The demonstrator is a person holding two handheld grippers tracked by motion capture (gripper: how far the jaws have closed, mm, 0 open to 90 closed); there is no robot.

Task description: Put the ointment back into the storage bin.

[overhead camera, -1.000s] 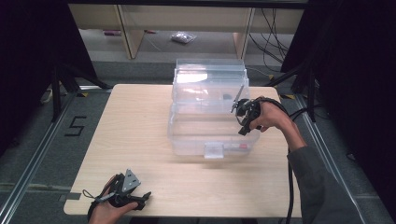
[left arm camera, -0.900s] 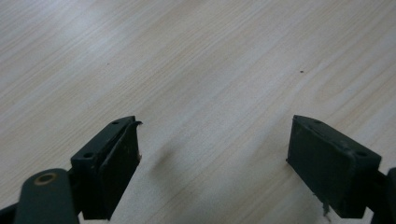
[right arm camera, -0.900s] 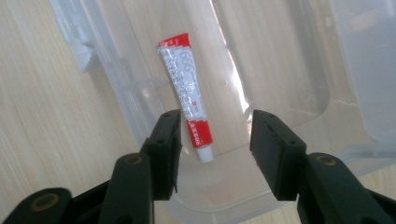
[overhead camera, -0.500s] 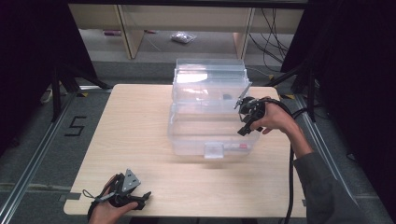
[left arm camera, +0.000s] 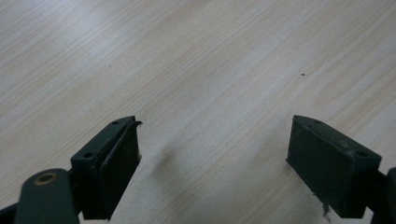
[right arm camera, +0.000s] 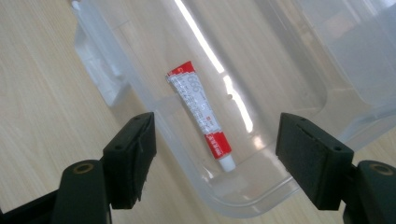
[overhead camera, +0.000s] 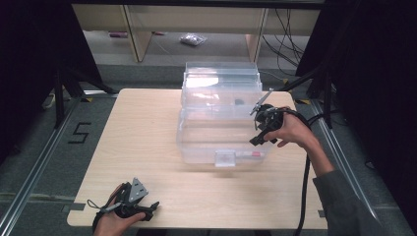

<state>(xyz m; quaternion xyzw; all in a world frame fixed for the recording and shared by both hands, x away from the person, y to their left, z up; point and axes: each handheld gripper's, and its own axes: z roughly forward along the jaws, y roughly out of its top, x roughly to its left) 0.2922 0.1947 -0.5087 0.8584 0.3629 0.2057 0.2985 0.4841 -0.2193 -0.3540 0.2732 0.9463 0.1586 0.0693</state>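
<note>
Right gripper (overhead camera: 259, 132) held over the near right corner of the clear plastic bin (overhead camera: 196, 142), jaws open and empty.

From the right gripper view I see a small red-and-white tube (right arm camera: 201, 114) lying flat on the bin floor (right arm camera: 261, 79), framed between the spread jaws of the right gripper (right arm camera: 215, 161), its white nozzle toward the near rim. The bin stands at the middle of the wooden table (overhead camera: 142, 128). My left gripper (overhead camera: 142, 210) rests at the table's near left edge, well apart from the bin; in the left gripper view its jaws (left arm camera: 212, 170) are wide open over bare wood (left arm camera: 196, 60), gripping nothing.
</note>
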